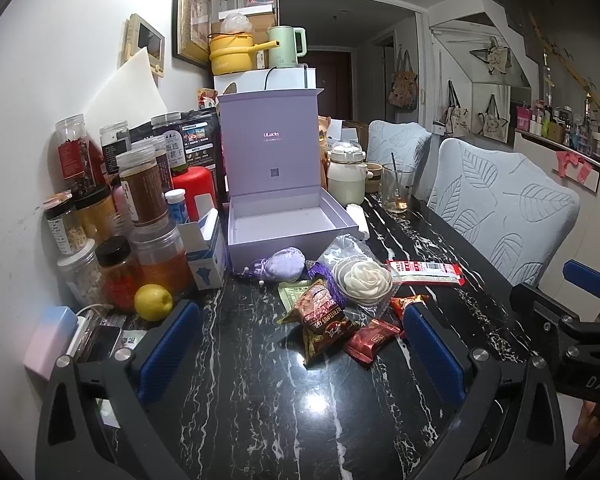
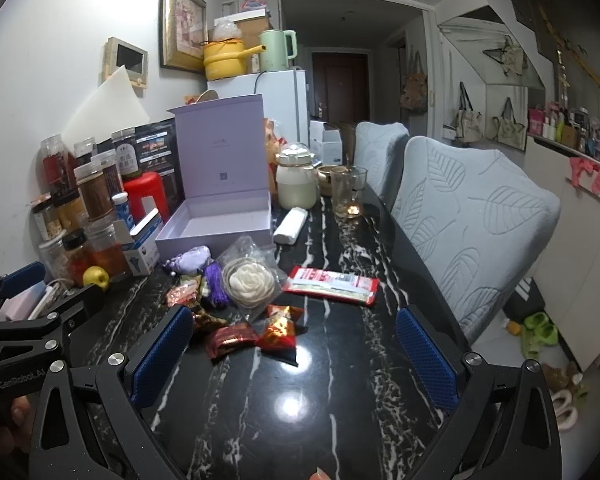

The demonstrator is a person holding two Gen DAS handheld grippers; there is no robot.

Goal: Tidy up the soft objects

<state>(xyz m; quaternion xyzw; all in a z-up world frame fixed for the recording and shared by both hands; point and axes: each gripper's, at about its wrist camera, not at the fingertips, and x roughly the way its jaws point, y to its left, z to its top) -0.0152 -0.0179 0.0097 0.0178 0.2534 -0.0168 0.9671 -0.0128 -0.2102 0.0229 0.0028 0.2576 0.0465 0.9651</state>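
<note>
An open lilac box (image 1: 288, 224) (image 2: 216, 220) stands on the black marble table. In front of it lie a lilac sachet (image 1: 286, 265) (image 2: 194, 261), a white rose in clear plastic (image 1: 366, 280) (image 2: 252, 282), a purple tassel (image 2: 216, 284), several snack packets (image 1: 324, 320) (image 2: 278, 328) and a long red-white packet (image 1: 424, 270) (image 2: 332, 284). My left gripper (image 1: 300, 340) is open and empty, just short of the snack pile. My right gripper (image 2: 294, 344) is open and empty, with the red packets between its fingers' line.
Several jars and bottles (image 1: 140, 216) (image 2: 84, 200), a lemon (image 1: 153, 302) and small cartons crowd the left wall side. A white jug (image 1: 346, 178) and a glass (image 1: 398, 194) stand behind the box. Two padded chairs (image 2: 472, 232) line the table's right edge.
</note>
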